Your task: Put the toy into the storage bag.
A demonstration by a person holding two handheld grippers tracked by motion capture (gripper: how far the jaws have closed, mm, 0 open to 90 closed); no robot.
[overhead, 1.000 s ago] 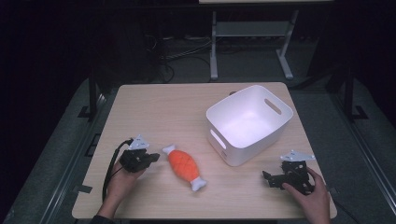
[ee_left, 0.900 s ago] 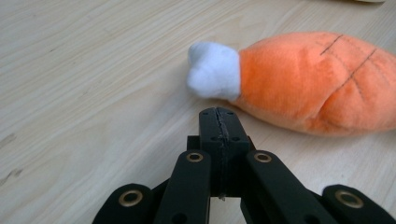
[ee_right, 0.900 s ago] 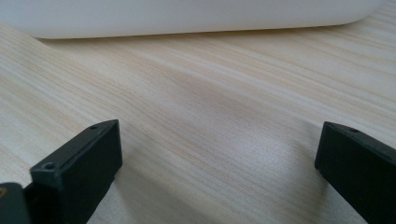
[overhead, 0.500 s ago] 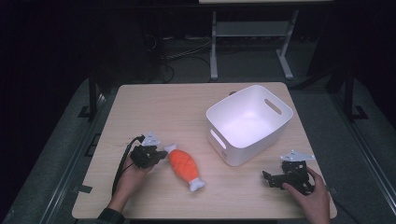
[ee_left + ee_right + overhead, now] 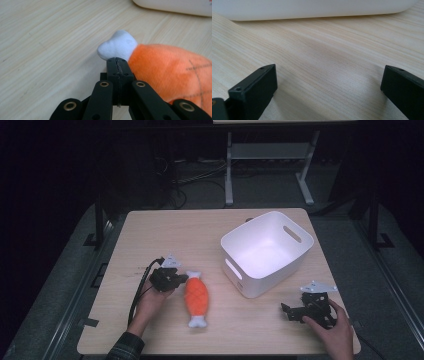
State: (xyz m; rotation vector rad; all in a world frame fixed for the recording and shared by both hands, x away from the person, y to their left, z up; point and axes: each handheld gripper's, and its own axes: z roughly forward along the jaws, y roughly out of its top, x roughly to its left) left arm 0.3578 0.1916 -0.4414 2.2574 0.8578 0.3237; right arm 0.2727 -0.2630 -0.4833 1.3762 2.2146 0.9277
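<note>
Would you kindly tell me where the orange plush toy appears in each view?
High view: orange plush toy lies lower centre, beside the left gripper.
Left gripper view: right side, past the shut jaws.
Right gripper view: not in it.
Shared landmark: white bin, top edge of both gripper views.

We see the left gripper (image 5: 117, 65) with its jaws pressed together, tips just beside the white end (image 5: 117, 46) of the orange plush toy (image 5: 172, 72). The toy lies on the wooden table (image 5: 50, 37); a white bin's edge (image 5: 175, 6) sits beyond.
</note>
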